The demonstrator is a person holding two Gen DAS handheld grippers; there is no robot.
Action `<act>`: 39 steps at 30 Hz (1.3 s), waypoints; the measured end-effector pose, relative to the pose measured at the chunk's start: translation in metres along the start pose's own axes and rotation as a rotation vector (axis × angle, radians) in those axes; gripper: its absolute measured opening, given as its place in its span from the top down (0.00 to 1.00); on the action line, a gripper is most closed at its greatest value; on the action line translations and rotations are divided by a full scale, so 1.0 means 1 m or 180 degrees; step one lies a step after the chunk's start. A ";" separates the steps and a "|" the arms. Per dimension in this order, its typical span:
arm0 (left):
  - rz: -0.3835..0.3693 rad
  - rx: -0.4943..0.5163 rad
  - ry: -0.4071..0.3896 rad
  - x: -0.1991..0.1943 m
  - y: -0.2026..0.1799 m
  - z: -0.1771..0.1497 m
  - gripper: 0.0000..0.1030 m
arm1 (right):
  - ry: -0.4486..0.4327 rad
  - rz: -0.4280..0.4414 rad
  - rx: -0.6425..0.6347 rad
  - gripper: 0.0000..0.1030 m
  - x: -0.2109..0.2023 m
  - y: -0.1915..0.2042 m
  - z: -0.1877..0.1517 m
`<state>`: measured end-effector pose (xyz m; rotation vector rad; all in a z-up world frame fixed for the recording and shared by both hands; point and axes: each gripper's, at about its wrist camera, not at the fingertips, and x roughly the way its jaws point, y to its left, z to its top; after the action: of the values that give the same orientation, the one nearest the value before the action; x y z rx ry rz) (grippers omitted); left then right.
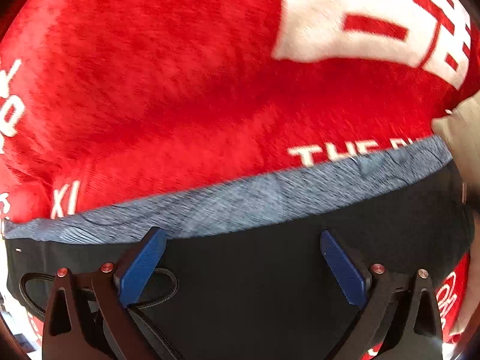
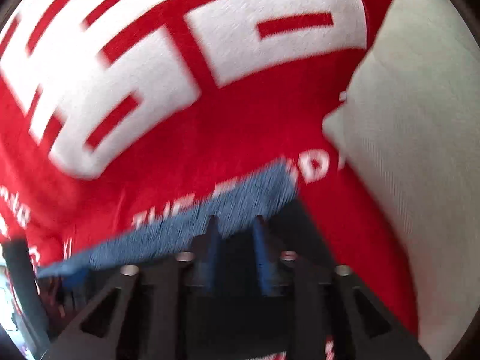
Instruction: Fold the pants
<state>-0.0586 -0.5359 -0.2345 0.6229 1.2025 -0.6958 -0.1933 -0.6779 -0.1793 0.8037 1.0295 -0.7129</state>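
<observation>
Dark navy pants with a heathered blue waistband lie on a red fleece blanket. My left gripper is open, its blue pads spread wide above the dark fabric just below the waistband. In the right wrist view the picture is blurred; my right gripper has its blue fingers close together at the waistband's right end, with a narrow gap between the tips. Whether cloth is pinched between them I cannot tell.
The red blanket carries large white lettering. A pale grey cushion lies at the right, and also shows at the right edge in the left wrist view. A black cable loops by my left finger.
</observation>
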 end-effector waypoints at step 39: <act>0.0510 -0.0194 0.0017 -0.009 0.128 -0.096 0.00 | 0.0282 -0.0290 -0.0705 0.24 0.026 0.124 -0.089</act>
<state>-0.0217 -0.3799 -0.2410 0.6624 1.1605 -0.5213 -0.1226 -0.5419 -0.2004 0.6035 1.2082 -0.6316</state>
